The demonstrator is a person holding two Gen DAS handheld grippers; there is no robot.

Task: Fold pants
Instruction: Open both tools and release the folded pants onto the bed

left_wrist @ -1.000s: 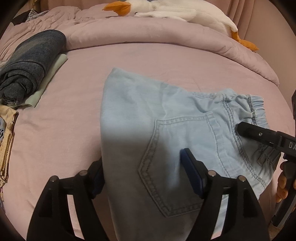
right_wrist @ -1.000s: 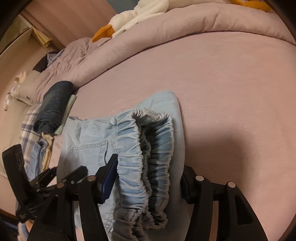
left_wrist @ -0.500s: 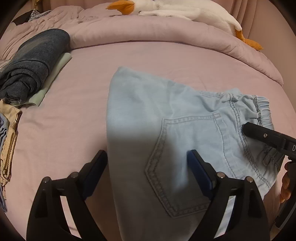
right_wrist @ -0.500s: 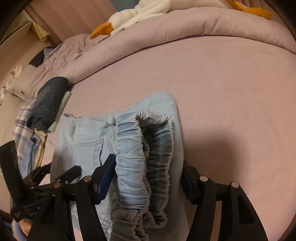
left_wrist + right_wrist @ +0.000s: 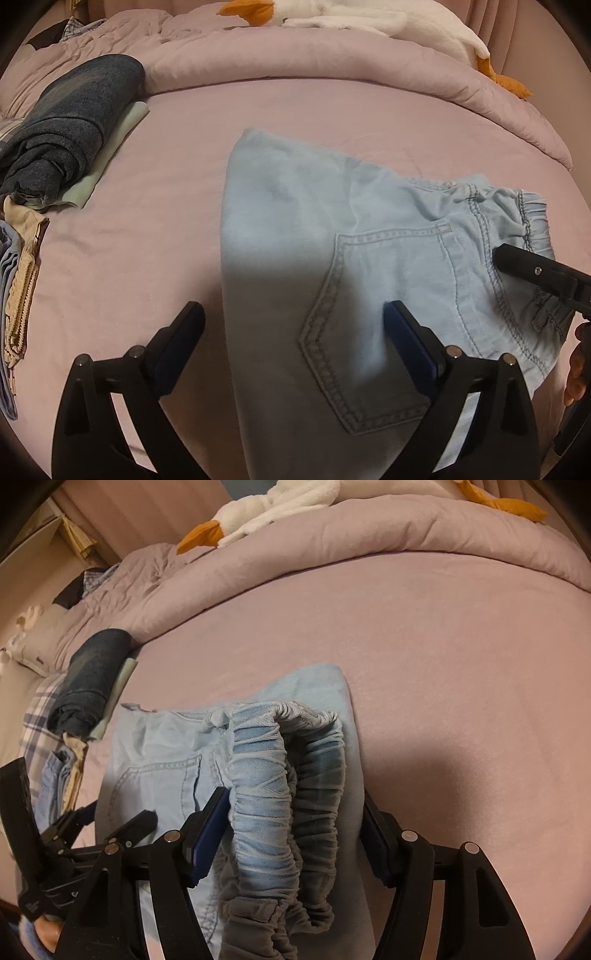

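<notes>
Light blue denim pants [image 5: 351,229] lie folded on the pink bed sheet [image 5: 147,258], back pocket [image 5: 373,314] up and elastic waistband [image 5: 532,218] to the right. My left gripper [image 5: 295,332] is open low over their near left part: one finger is above the sheet, the other above the pocket. In the right wrist view the gathered waistband [image 5: 288,775] bulges up between the fingers of my open right gripper [image 5: 291,827], which straddles it without pinching. The right gripper's finger [image 5: 535,271] rests at the waistband end. The left gripper [image 5: 122,830] shows at lower left.
A pile of folded clothes sits at the left: dark jeans [image 5: 70,122] on a pale green garment [image 5: 110,155], with beige and blue pieces [image 5: 18,288] nearer. A rolled pink duvet [image 5: 332,62] and a white plush goose [image 5: 369,18] line the back. A hand [image 5: 576,365] is at the right edge.
The left gripper's fingers have spread a little wider and drawn back from the pants' left edge. The right gripper stays open around the waistband, with only a small shift of view.
</notes>
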